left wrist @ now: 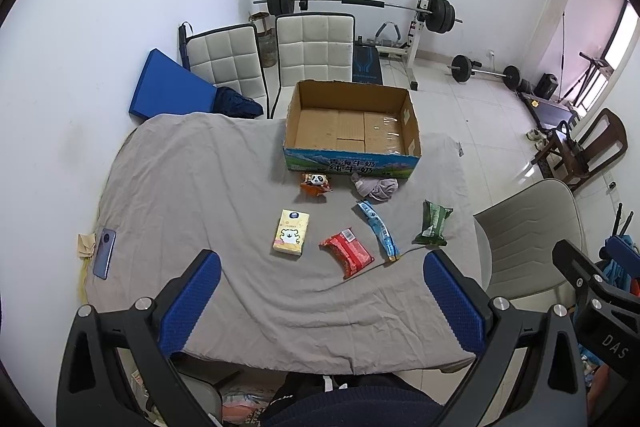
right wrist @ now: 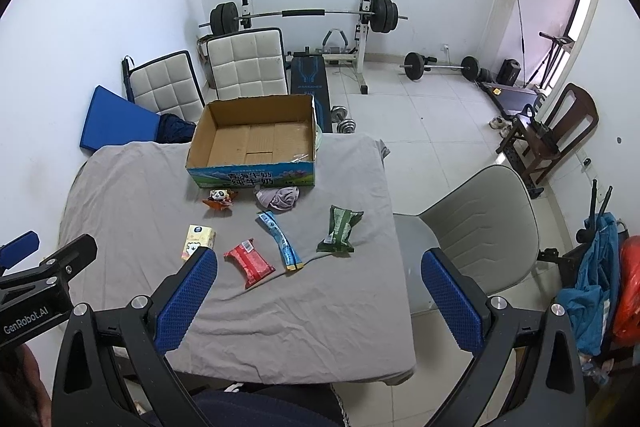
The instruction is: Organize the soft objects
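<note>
An open, empty cardboard box (left wrist: 352, 143) (right wrist: 252, 155) stands at the far side of a grey-clothed table (left wrist: 180, 195) (right wrist: 132, 203). In front of it lie a panda toy (left wrist: 317, 183) (right wrist: 219, 199), a crumpled lilac cloth (left wrist: 376, 186) (right wrist: 278, 197), a yellow tissue pack (left wrist: 291, 233) (right wrist: 197, 241), a red packet (left wrist: 347, 255) (right wrist: 249, 262), a long blue packet (left wrist: 378, 229) (right wrist: 280, 239) and a green packet (left wrist: 433, 223) (right wrist: 339, 229). My left gripper (left wrist: 322, 275) is open and empty, above the table's near edge. My right gripper (right wrist: 320, 273) is open and empty, above the near right corner.
A phone (left wrist: 105, 253) lies at the table's left edge. A beige chair (left wrist: 528, 235) (right wrist: 476, 227) stands right of the table, two white padded chairs (left wrist: 272, 59) (right wrist: 208, 75) and a blue mat (left wrist: 168, 87) behind it. Weight rack and barbells stand by the far wall.
</note>
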Motion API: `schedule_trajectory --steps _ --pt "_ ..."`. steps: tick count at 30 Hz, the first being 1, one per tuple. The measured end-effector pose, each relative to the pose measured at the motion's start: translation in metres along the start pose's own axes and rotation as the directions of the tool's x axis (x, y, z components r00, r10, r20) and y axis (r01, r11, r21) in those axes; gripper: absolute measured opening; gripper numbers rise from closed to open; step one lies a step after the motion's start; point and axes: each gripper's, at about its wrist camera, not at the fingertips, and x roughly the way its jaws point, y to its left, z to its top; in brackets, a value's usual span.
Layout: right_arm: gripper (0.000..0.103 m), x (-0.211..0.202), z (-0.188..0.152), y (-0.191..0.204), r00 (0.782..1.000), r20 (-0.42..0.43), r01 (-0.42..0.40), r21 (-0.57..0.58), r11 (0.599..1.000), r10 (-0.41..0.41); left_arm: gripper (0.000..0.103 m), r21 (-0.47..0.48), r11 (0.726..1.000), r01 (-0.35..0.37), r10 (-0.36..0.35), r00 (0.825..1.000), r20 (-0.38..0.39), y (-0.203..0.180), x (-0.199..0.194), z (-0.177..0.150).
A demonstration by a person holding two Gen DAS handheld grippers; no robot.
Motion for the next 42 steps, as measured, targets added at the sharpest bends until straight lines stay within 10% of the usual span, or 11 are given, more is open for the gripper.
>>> schedule_trajectory --steps 42 --pt "0.103 0.0009 0.0050 0.0041 1.000 0.020 0.005 -0.014 1.000 -0.005 0.103 -0.017 1.000 0.001 -0.001 1.000 0.005 -0.0036 0.0003 0.0005"
